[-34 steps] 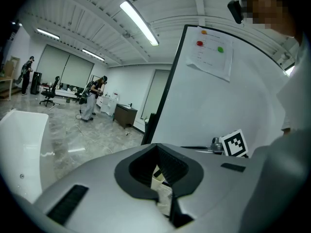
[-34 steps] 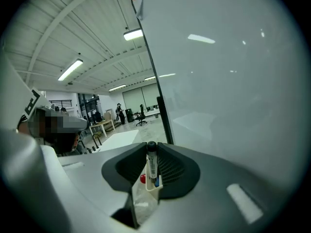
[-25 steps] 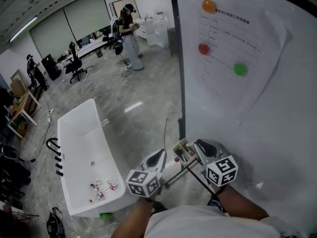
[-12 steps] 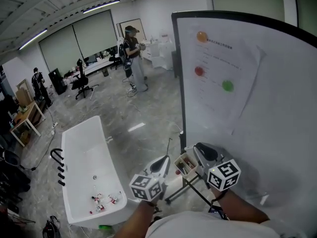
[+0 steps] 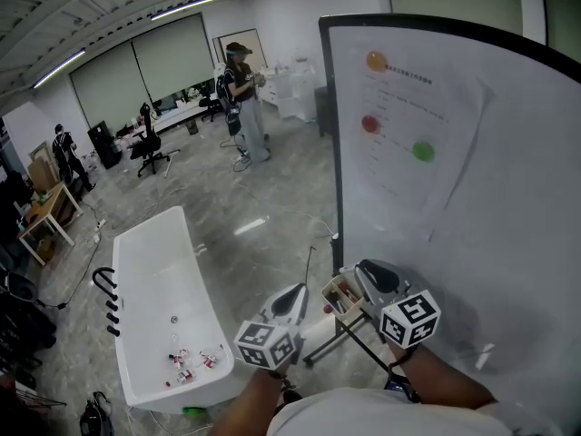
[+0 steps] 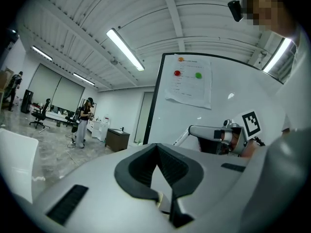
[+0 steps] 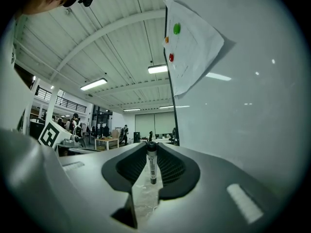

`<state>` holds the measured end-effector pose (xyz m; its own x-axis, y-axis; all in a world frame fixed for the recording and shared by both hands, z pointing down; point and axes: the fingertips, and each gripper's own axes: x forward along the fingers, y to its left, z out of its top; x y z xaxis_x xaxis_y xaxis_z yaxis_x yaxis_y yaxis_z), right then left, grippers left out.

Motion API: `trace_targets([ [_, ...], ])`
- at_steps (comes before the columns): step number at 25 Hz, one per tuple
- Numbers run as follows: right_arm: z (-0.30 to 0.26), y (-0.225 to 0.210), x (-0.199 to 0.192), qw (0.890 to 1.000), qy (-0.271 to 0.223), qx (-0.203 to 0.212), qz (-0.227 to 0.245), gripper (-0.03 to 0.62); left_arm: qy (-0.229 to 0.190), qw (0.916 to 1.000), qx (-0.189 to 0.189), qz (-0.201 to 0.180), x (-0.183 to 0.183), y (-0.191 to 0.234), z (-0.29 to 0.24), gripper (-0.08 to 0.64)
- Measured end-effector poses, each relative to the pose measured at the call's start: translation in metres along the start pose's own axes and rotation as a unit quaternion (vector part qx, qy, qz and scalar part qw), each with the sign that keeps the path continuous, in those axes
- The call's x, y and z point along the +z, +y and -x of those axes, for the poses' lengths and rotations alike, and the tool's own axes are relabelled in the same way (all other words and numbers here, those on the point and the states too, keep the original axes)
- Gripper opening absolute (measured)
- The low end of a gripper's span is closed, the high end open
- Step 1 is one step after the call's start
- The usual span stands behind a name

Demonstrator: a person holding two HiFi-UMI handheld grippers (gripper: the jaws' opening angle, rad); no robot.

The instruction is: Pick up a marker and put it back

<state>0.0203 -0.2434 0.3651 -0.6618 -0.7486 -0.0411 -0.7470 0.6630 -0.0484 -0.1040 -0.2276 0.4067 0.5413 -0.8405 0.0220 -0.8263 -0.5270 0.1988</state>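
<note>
In the right gripper view a black-capped marker [image 7: 152, 161] stands upright between the pads of my right gripper [image 7: 151, 152], which is shut on it close to the whiteboard [image 7: 243, 106]. The head view shows that gripper [image 5: 363, 271] low against the board, just right of a small open holder box [image 5: 341, 296] with markers in it. My left gripper [image 5: 295, 292] hangs left of the box. Its fingertips meet with nothing between them in the left gripper view [image 6: 156, 147].
A paper sheet [image 5: 408, 134] with orange, red and green magnets hangs on the whiteboard [image 5: 517, 243]. A white bathtub [image 5: 159, 289] with small litter inside stands on the floor at the left. People and office chairs are far back in the room.
The head view has tilted up a little, showing more ceiling. Both grippers stay in about the same place beside the holder box, the marker still gripped.
</note>
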Motion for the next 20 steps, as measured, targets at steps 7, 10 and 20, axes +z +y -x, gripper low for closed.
trace_targets([
  [7, -0.006, -0.008, -0.032, 0.999, 0.032, -0.007, -0.004, 0.067, 0.019, 0.9998, -0.001, 0.005, -0.019, 0.003, 0.000, 0.005],
  [10, -0.008, -0.013, -0.060, 0.998, 0.059, -0.012, -0.014, 0.067, 0.039, 0.9992, -0.003, 0.006, -0.038, 0.005, -0.001, 0.005],
  [20, -0.023, -0.033, -0.146, 0.987, 0.143, -0.042, -0.058, 0.067, 0.092, 0.9949, -0.013, 0.040, -0.102, 0.026, -0.011, 0.005],
])
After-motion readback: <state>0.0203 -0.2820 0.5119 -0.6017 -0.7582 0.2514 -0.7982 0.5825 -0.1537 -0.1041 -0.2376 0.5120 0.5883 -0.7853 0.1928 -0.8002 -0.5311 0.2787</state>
